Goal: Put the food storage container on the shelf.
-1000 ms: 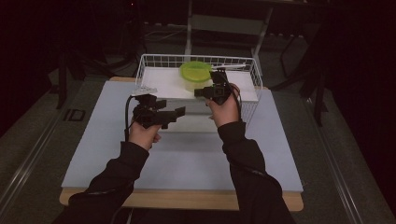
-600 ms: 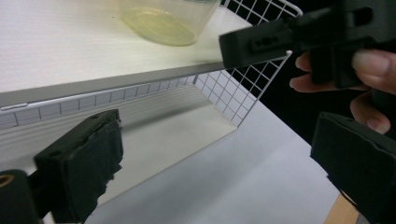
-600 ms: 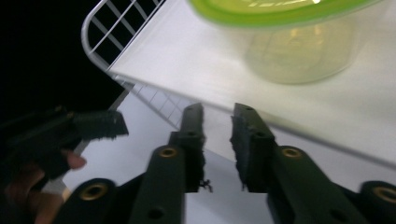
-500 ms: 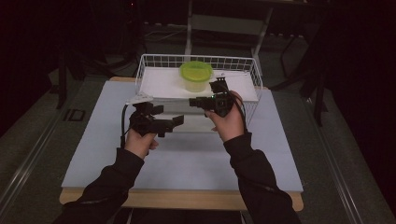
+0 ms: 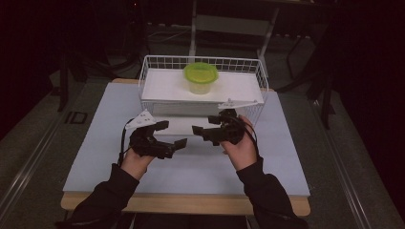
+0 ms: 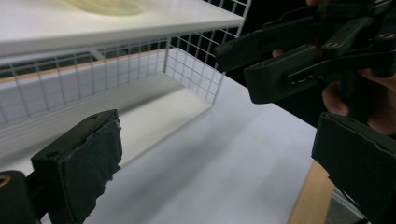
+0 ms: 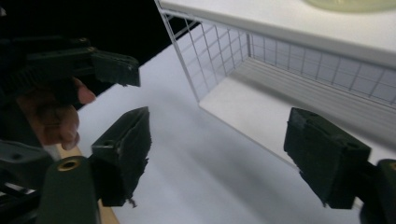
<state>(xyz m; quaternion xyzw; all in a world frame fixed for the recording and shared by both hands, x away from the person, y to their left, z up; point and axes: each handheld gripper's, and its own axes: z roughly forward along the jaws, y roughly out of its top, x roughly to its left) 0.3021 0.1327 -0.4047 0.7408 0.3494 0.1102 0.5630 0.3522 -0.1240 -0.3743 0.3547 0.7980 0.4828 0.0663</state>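
A small tub with a lime-green lid [image 5: 201, 76] stands on a white board [image 5: 162, 86] that rests inside a white wire basket [image 5: 260, 71] at the back of the table. In front of the basket my two grippers face each other above the white tabletop [image 5: 200, 171]. The left gripper [image 5: 172, 134] is open and empty; its own jaws frame the left gripper view [image 6: 219, 163]. The right gripper [image 5: 201, 124] has just been opening its jaws, with nothing between them [image 7: 224, 156]. Each gripper view shows the other gripper farther off, the right gripper [image 6: 299, 60] and the left gripper [image 7: 93, 63].
The wire basket's near wall [image 6: 93, 70] and corner [image 7: 187, 60] stand just beyond the jaws. The table's wooden front edge [image 5: 186, 202] runs below the forearms. Dark floor and chair legs [image 5: 229, 24] lie behind the table.
Both hands have drawn back from the basket toward the table's front and sunk a little. The right gripper left the tub's side and opened wide; the left opened slightly more.
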